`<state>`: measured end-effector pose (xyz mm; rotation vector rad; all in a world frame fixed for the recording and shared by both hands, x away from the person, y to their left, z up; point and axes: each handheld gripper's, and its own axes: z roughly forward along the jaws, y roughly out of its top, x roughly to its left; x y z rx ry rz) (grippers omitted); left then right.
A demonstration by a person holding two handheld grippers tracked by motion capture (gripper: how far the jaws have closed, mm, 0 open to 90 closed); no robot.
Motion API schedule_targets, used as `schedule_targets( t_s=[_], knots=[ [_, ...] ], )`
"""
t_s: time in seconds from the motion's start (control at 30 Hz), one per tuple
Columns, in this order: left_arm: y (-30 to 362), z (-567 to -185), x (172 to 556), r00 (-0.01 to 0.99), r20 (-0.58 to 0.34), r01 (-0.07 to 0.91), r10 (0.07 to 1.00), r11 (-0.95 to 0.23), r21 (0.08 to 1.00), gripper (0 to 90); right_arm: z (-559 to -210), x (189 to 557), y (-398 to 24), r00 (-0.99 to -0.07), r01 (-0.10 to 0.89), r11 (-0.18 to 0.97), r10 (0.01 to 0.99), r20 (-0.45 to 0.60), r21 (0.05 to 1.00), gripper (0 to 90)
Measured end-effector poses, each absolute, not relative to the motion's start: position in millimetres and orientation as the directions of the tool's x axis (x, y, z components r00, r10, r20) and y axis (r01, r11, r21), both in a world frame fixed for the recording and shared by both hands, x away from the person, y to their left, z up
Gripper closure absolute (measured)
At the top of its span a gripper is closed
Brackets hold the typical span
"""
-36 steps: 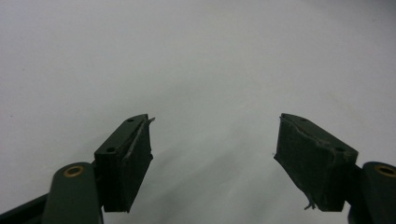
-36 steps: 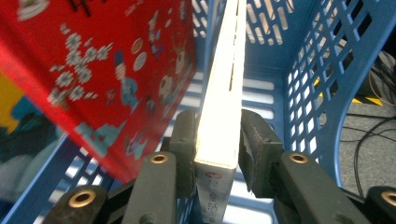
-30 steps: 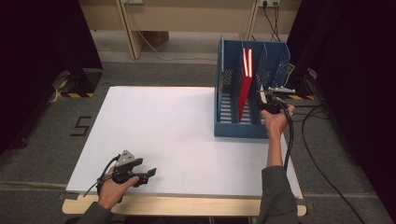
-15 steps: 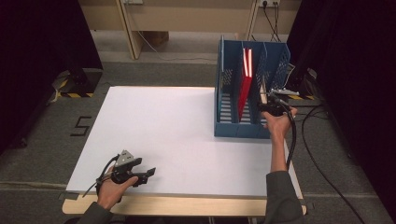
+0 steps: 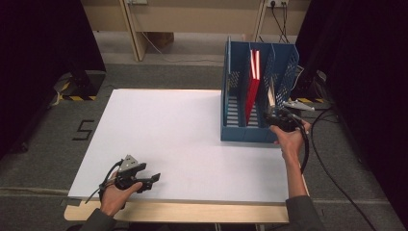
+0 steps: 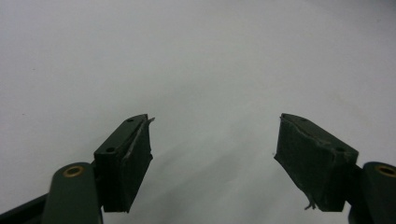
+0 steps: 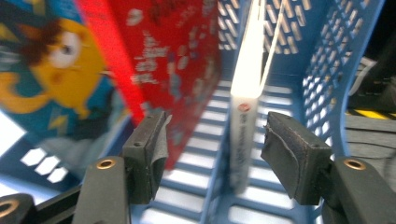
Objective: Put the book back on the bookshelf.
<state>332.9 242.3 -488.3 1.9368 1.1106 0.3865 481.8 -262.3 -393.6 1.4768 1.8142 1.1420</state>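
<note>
Just between right tongs (image 7: 215, 154): white book (image 7: 245, 140), untouched.

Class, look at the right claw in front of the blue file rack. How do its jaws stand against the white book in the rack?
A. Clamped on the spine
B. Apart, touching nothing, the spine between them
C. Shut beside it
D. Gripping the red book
B: the right claw has just been opening; its pads stand clear of the white book.
</note>
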Motion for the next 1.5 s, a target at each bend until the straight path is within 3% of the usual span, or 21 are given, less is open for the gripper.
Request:
schedule_targets(
  t_s=[0.33,0.47,0.97,1.13,1.27,1.5],
  knots=[
    [241.9,-489.1,333.3,0.554,-0.131,0.557,0.822,-0.249,0.792,24.8,-399.2,442.4,-253.7,-0.333,0.491,0.098,0.94,0.082,0.865,36.4],
    [241.5,-488.8,333.3,0.552,-0.087,0.543,0.83,-0.278,0.792,23.3,-402.9,426.2,-246.8,-0.365,0.471,0.101,0.927,0.089,0.876,35.7],
    [242.3,-489.1,333.2,0.539,-0.095,0.552,0.837,-0.267,0.79,16.0,-425.0,382.9,-209.9,-0.47,0.459,0.142,0.877,0.104,0.877,32.2],
    [243.2,-489.6,333.6,0.542,-0.076,0.546,0.837,-0.282,0.789,15.4,-432.8,373.8,-199.7,-0.495,0.463,0.147,0.861,0.117,0.874,27.9],
    [241.7,-491.1,332.8,0.552,-0.076,0.546,0.831,-0.291,0.786,15.2,-440.1,366.0,-191.3,-0.525,0.465,0.151,0.84,0.134,0.872,17.3],
    [239.7,-492.5,331.8,0.56,-0.081,0.551,0.824,-0.297,0.78,15.1,-455.0,352.1,-183.8,-0.565,0.469,0.187,0.814,0.131,0.863,16.5]
  ],
)
